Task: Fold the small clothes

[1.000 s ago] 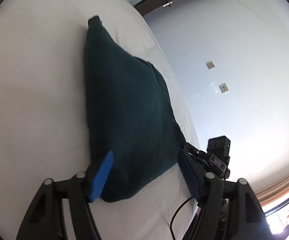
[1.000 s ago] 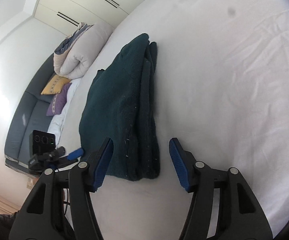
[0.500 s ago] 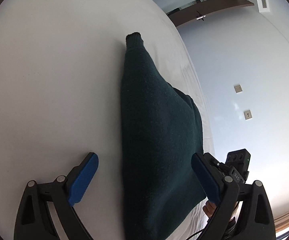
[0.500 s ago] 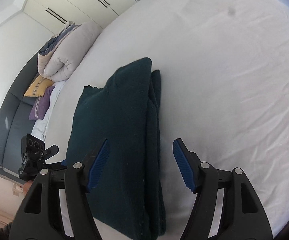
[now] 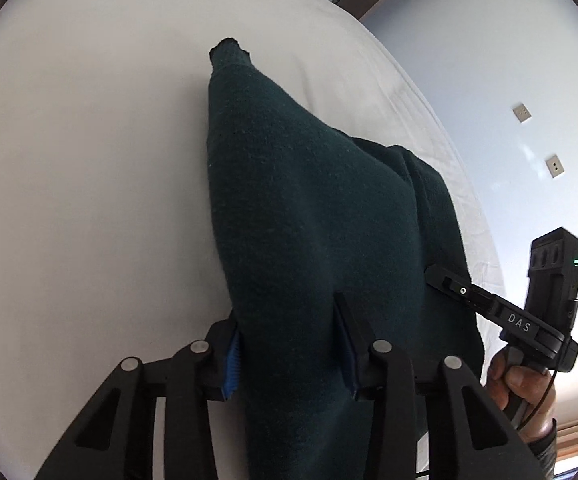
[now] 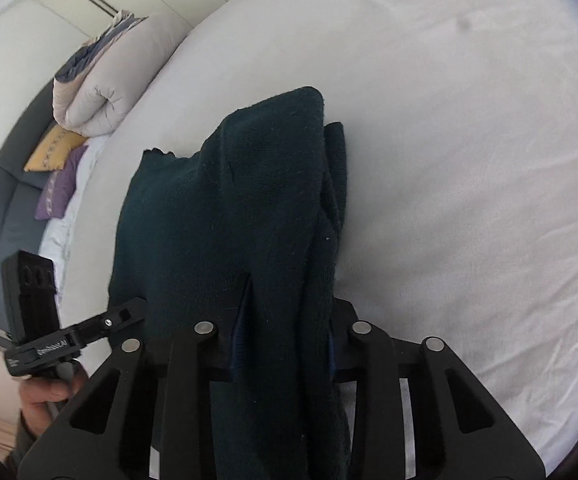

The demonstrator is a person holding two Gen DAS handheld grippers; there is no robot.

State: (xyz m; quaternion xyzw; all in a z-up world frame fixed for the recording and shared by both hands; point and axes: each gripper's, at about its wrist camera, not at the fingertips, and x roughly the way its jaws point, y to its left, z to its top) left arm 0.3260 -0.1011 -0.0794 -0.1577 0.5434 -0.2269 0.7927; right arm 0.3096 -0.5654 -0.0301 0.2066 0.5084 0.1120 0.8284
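Sweater (image 5: 309,216) on white bed (image 5: 89,160) — both tongs clamp its near edge.

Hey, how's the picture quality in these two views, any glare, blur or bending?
Left wrist view: bright washed-out wall at right, bed edge curves from fisheye, dark green garment sharp. Right wrist view: glare at left edge, sheet evenly lit, hand-held gripper frame slightly soft up close.

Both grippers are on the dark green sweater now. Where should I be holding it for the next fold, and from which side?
Keep the near hem edge of the dark green sweater, approached from your side of the bed. The left gripper and right gripper each pinch a near corner where stacked layers bunch thickly, so lifting should carry them together toward the far cuff end.
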